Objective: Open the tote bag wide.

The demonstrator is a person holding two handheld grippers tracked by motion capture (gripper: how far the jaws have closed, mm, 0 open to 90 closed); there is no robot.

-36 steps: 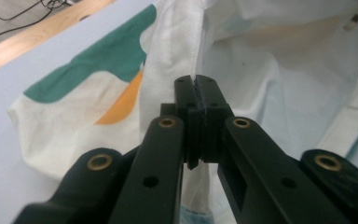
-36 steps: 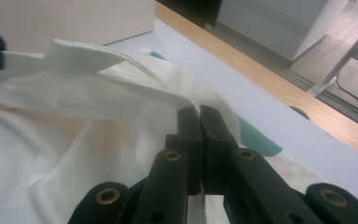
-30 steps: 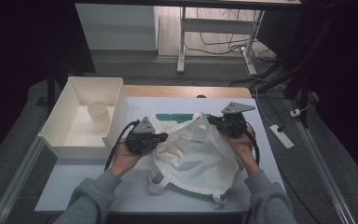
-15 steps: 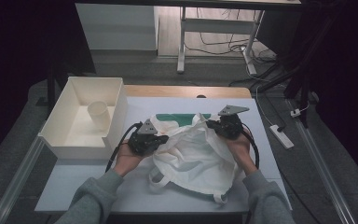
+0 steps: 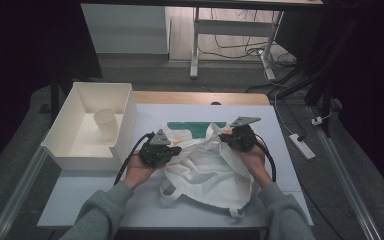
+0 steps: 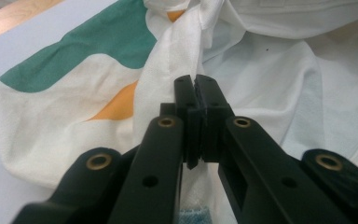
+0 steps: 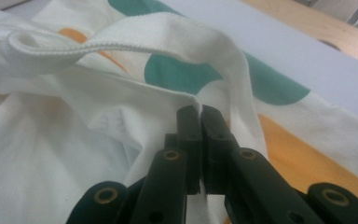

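Both your grippers pinch the white tote bag on the table.

Your left gripper (image 5: 172, 150) is clamped on a fold of the tote bag (image 5: 207, 167), your right gripper (image 5: 227, 137) on its cloth edge (beside a strap); the bag lies crumpled on the white table (image 5: 105, 200), right of the white bin (image 5: 125, 112).

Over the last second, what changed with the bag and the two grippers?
The right gripper came down a little, lowering the white tote bag, which sagged and bunched between the hands. The left gripper barely moved. Both stay clamped on the cloth; the cup in the tray is unchanged.
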